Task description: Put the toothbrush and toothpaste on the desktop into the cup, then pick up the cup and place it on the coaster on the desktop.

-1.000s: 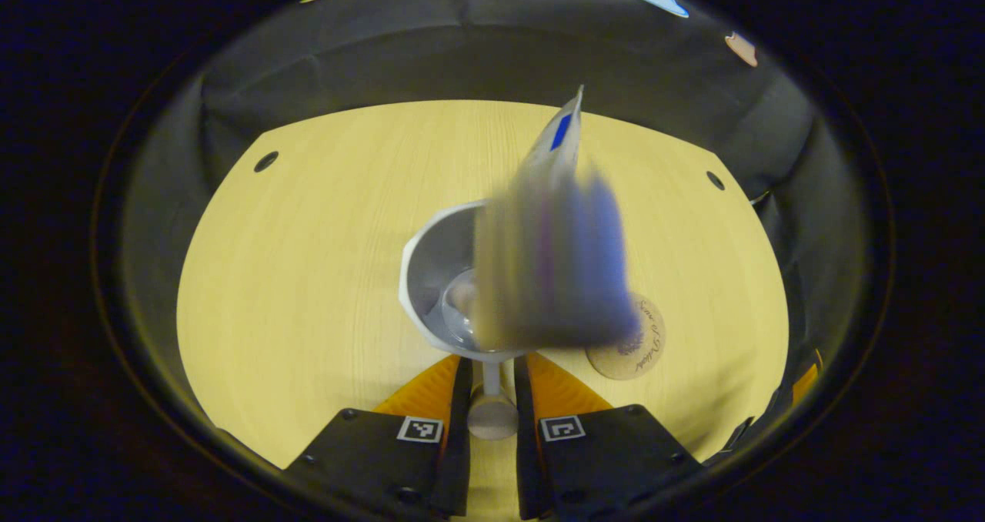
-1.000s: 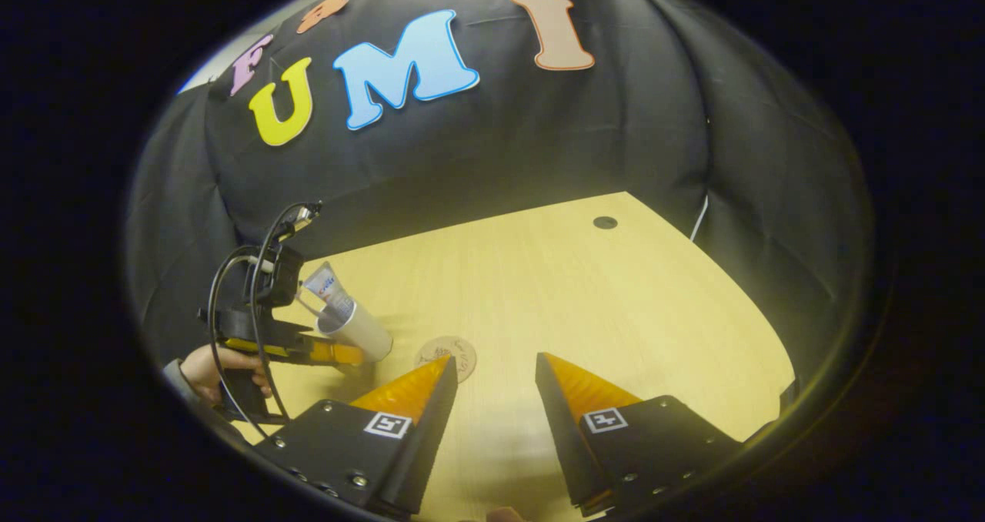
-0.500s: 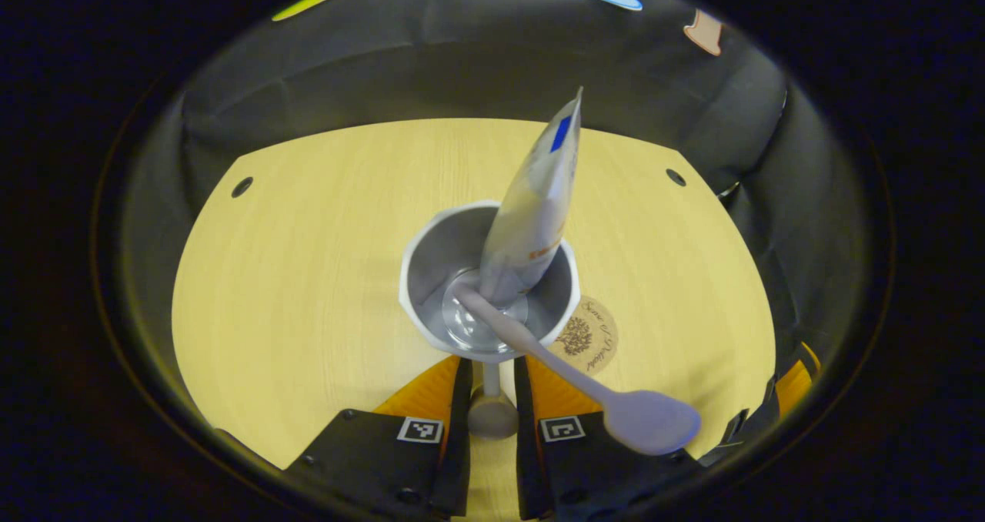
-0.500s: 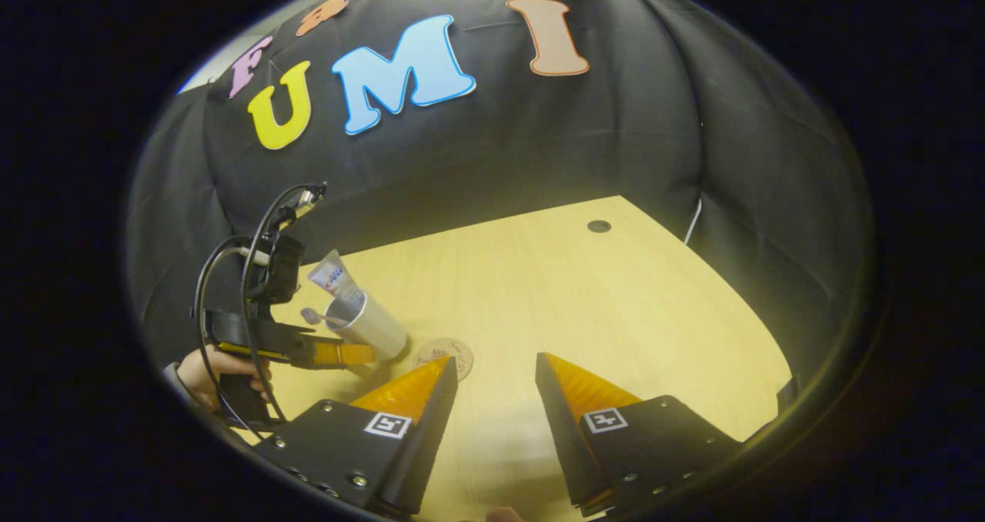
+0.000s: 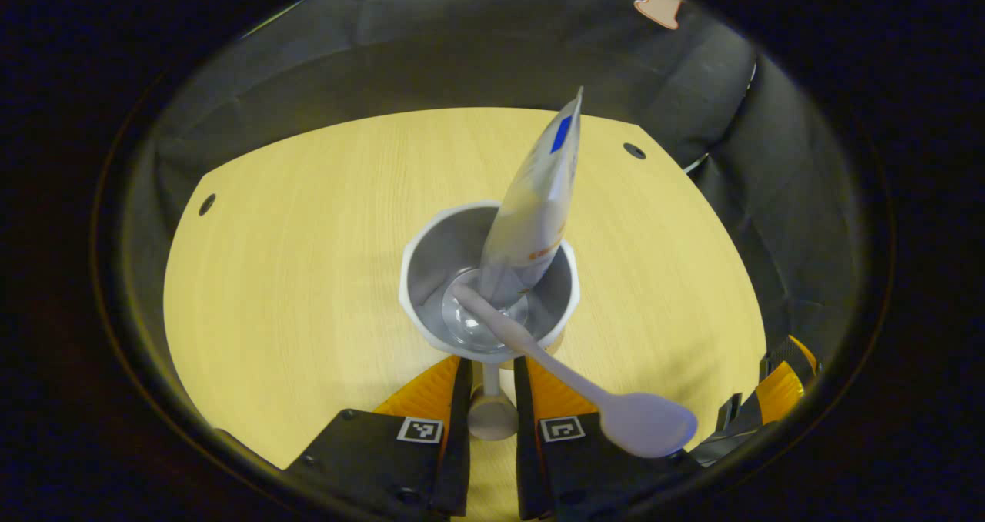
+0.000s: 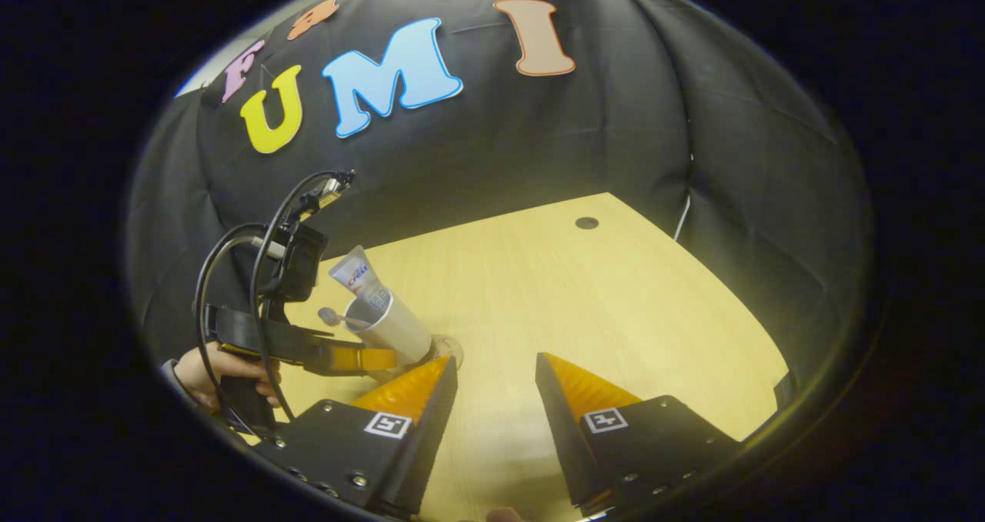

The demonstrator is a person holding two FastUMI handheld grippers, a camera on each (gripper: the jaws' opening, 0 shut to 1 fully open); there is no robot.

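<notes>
The left claw [image 5: 490,372] grips the thin handle of the white plastic cup [image 5: 431,276], its two fingers closed on either side of it. Inside the cup stand a grey-white toothpaste tube [image 5: 535,206], leaning upward, and a pale lilac toothbrush [image 5: 585,395], which slants out over the rim. In the right gripper view the cup is tilted over the round brown coaster [image 6: 449,346] on the pale wooden table [image 6: 585,306]; whether they touch cannot be told. The right claw [image 6: 492,372] hangs wide open and empty over the table.
</notes>
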